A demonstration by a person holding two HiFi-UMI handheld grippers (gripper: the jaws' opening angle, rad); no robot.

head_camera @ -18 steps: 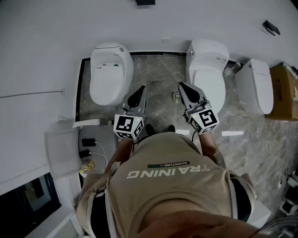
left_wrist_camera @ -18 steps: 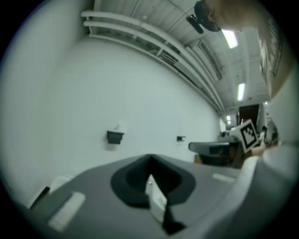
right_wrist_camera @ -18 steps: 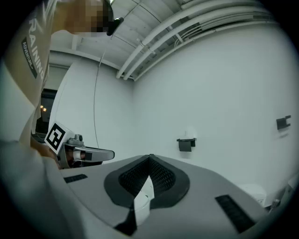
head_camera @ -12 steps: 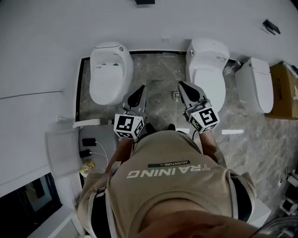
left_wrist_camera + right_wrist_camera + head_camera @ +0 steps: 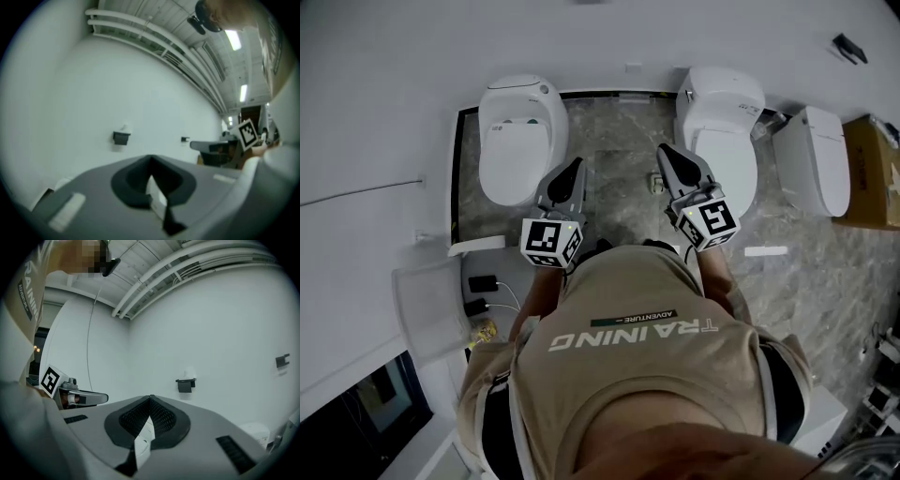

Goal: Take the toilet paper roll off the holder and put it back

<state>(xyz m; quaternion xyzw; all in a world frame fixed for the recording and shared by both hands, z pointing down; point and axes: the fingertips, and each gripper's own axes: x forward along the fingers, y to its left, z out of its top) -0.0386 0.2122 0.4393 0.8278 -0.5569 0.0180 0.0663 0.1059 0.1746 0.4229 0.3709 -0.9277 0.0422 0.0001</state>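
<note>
Holding nothing | left gripper (image 5: 571,170) jaws together | right gripper (image 5: 668,155) jaws together

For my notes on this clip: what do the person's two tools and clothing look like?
The left tool and right tool are matching grey shells that taper forward to black pads at the tip. Each carries a marker cube at its rear, white with black square patterns: left cube, right cube. The person wears a tan shirt with white TRAINING lettering.

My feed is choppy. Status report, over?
Left gripper, right gripper: shut, empty, level. Holder on wall ahead, pale roll apparently on top, untouched. Toilets on floor below, not blocking.
</note>
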